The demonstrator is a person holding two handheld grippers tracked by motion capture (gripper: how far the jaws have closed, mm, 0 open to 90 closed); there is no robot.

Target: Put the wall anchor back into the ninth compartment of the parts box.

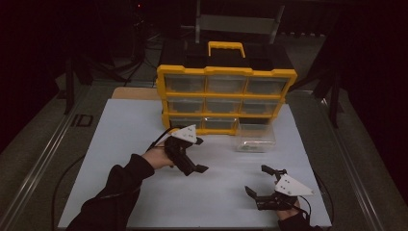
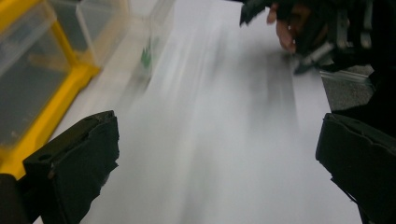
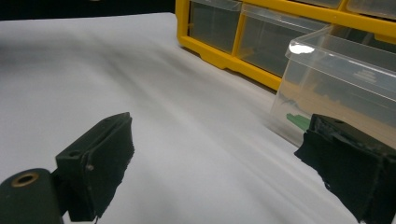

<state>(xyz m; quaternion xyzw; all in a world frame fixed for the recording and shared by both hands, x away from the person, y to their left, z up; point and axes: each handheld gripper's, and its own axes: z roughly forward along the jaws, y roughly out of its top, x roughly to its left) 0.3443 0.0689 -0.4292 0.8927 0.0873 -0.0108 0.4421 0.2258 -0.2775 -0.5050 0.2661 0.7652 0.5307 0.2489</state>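
A yellow drawer cabinet with clear drawers stands at the back of the white board. One clear drawer sits out on the board in front of its lower right corner, with small green pieces inside. My left gripper hovers in front of the cabinet, left of the drawer, open and holding nothing; its jaws stand wide over bare board. My right gripper rests near the front right edge, open and empty, and in its own view the drawer lies just beyond its right jaw.
The cabinet has a yellow handle on top and a dark case behind it. Metal rails run along both sides of the board. In the left gripper view, the cabinet is at the left and the other hand at the top right.
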